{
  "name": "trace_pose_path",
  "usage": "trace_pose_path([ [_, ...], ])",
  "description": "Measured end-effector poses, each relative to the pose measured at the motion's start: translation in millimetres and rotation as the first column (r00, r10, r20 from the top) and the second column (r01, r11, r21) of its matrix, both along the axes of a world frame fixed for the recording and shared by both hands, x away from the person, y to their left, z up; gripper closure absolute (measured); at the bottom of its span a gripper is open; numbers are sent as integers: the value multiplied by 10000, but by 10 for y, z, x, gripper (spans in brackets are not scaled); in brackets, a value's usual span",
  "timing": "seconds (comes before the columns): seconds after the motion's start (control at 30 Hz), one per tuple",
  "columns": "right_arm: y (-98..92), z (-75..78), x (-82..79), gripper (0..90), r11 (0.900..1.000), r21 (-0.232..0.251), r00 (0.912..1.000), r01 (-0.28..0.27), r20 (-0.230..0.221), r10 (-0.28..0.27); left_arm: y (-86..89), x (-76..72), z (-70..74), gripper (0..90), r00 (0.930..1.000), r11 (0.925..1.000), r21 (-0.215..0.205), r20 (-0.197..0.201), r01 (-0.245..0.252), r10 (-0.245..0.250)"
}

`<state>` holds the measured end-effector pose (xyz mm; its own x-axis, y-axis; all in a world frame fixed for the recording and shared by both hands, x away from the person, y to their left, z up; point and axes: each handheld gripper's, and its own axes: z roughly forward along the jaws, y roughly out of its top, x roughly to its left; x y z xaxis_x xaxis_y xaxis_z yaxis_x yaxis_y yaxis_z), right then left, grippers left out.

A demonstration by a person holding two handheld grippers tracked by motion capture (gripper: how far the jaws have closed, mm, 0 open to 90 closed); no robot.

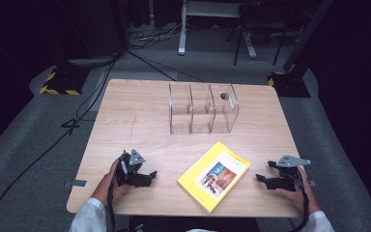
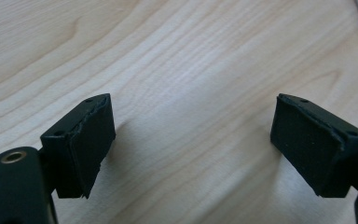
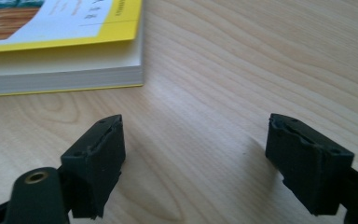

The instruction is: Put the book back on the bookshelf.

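both tools rest apart-jawed and empty: left tool (image 1: 147, 176), right tool (image 1: 262, 179). flat yellow softcover book (image 1: 214, 175) between them. suggest lifting its edge first; clear acrylic three-slot rack (image 1: 203, 108) probably receives it.

A light wooden table (image 1: 125, 116) is set on a grey carpeted floor (image 1: 24, 145), and its grain is lit evenly from above. Black cables (image 1: 84, 99) are trailed across the floor at the left and far side. Two dark stand bases edged with yellow-and-black hazard tape (image 1: 58, 82) are placed near the far corners, left and right. A white metal frame leg (image 1: 182, 29) and a dark chair base (image 1: 251, 41) are seen at the far end, where the room is left in darkness.
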<state>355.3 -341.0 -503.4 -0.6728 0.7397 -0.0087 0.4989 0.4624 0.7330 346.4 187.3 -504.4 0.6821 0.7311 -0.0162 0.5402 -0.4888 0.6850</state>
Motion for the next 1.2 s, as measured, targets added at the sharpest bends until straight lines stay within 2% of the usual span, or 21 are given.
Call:
trace_pose_path([
  [0.03, 24, 4, -9, 195, 9999, -40, 9999, -139, -36, 139, -9, -24, -1, 135, 9996, 9996, -10, 6, 265, -265],
  [0.07, 92, 15, -37, 194, 9988, -129, 9988, -469, -148, 467, -32, -69, -4, 134, 9964, 9964, -31, 10, 849, -849],
  [0.13, 169, 23, -67, 194, 9965, -199, 9965, -817, -209, 813, -54, -92, -4, 134, 9922, 9922, -31, 25, 1250, -1250],
  [0.23, 320, 29, -108, 193, 9934, -252, 9934, -1121, -284, 1114, -102, -132, -4, 134, 9923, 9923, -39, 8, 1238, -1238],
  [0.27, 369, 33, -116, 193, 9920, -283, 9920, -1231, -330, 1221, -112, -146, -3, 134, 9900, 9900, -9, 21, 1412, -1412],
  [0.3, 419, 35, -121, 193, 9900, -319, 9901, -1375, -338, 1364, -120, -158, -4, 134, 9866, 9866, -27, 12, 1633, -1633],
  [0.37, 517, 39, -129, 193, 9855, -364, 9857, -1657, -378, 1643, -145, -181, -5, 131, 9735, 9734, -40, -5, 2289, -2289],
  [0.47, 622, 43, -121, 183, 9846, -412, 9848, -1702, -410, 1685, -218, -183, -6, 90, 9665, 9665, 58, -85, 2567, -2567],
  [0.57, 663, 48, -89, 184, 9878, -454, 9881, -1488, -455, 1467, -316, -194, -7, 88, 9586, 9587, 28, -94, 2845, -2844],
  [0.67, 697, 64, -14, 183, 9846, -635, 9859, -1627, -492, 1597, -413, -194, -7, 89, 9521, 9521, 9, -74, 3056, -3056],
  [0.8, 741, 75, 95, 156, 9798, -795, 9822, -1836, -556, 1795, -487, -192, -7, 90, 9499, 9500, 10, -76, 3124, -3124],
  [0.83, 772, 54, 209, 152, 9832, -553, 9835, -1738, -597, 1705, -518, -183, -6, 90, 9494, 9494, 39, -64, 3140, -3140],
  [0.93, 813, 48, 290, 151, 9846, -498, 9848, -1674, -547, 1646, -535, -174, -5, 90, 9517, 9517, 25, -79, 3070, -3070],
  [0.97, 871, 62, 373, 151, 9842, -631, 9848, -1657, -640, 1617, -551, -164, -3, 90, 9536, 9536, 47, -70, 3010, -3009],
  [1.07, 956, 77, 467, 156, 9850, -704, 9851, -1575, -804, 1518, -584, -159, -3, 90, 9584, 9584, 54, -88, 2853, -2853],
  [1.17, 1007, 121, 471, 186, 9800, -1103, 9823, -1656, -1064, 1541, -629, -154, -3, 95, 9612, 9612, 62, -55, 2759, -2758],
  [1.2, 1014, 130, 450, 182, 9757, -1191, 9786, -1839, -1158, 1703, -646, -151, -2, 97, 9605, 9605, 53, -31, 2782, -2782],
])
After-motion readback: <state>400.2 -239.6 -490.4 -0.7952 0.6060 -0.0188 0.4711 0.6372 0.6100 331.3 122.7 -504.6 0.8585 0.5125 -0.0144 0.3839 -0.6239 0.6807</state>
